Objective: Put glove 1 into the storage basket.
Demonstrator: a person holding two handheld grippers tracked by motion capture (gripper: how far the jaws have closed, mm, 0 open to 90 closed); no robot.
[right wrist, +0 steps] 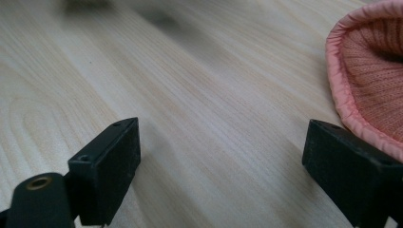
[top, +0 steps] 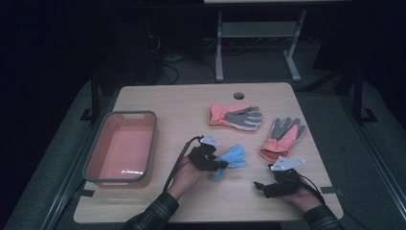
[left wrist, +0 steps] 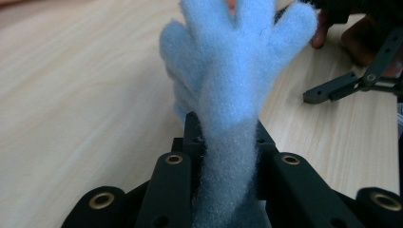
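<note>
Occupying most of the high view, the light wood-grain worktop (top: 158, 98) has a round cable hole (top: 238, 95) at 12 o'clock, and beyond it lie dim grey floor, cables and a pale metal frame (top: 256, 45). At 9 o'clock sits a grey-rimmed pink tub (top: 148, 143); two coral-and-grey gloves (top: 237, 116) (top: 282, 139) lie between 1 and 3 o'clock. Near centre, the left hand-held gripper (top: 220, 164) pinches the fluffy blue glove (left wrist: 233, 71) by its cuff, while the right hand-held gripper (top: 258, 186) at 5 o'clock stands wide, nothing between its jaws.
</note>
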